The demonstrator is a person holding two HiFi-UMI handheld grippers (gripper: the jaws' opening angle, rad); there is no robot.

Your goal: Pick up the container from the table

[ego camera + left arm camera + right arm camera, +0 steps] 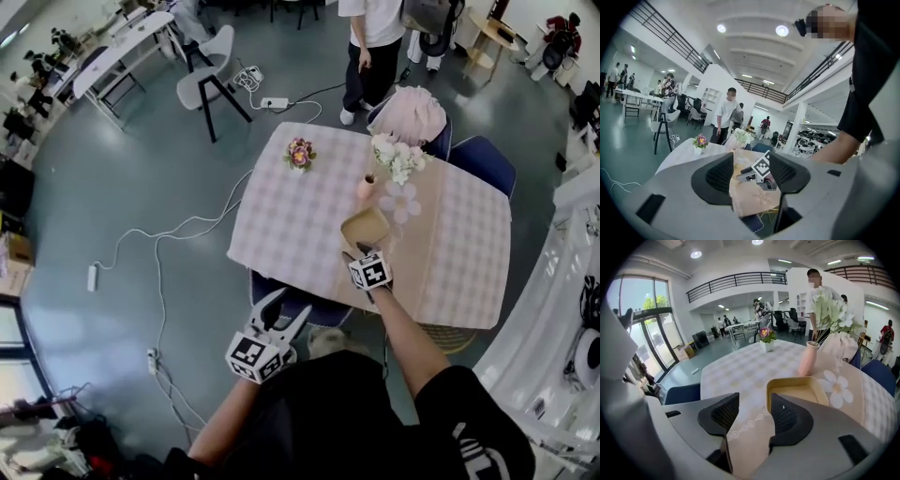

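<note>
The container [366, 228] is a shallow tan square tray on the beige runner, near the table's front edge. In the right gripper view the container [797, 389] lies just beyond my right jaw, its near left corner behind that jaw. My right gripper [357, 251] hovers at the tray's near side, and this right gripper [752, 414] is open with only tablecloth between its jaws. My left gripper [281, 314] is open and held off the table's front edge, over a blue chair. Between the jaws of the left gripper [750, 174] I see the runner and the right gripper's marker cube [762, 166].
A pink vase [367, 187] with white flowers stands just behind the tray, and a small pot of purple flowers [299, 155] sits at the far left of the checked table [281, 220]. A person [370, 47] stands beyond it. Blue chairs [483, 161] ring the table; cables cross the floor.
</note>
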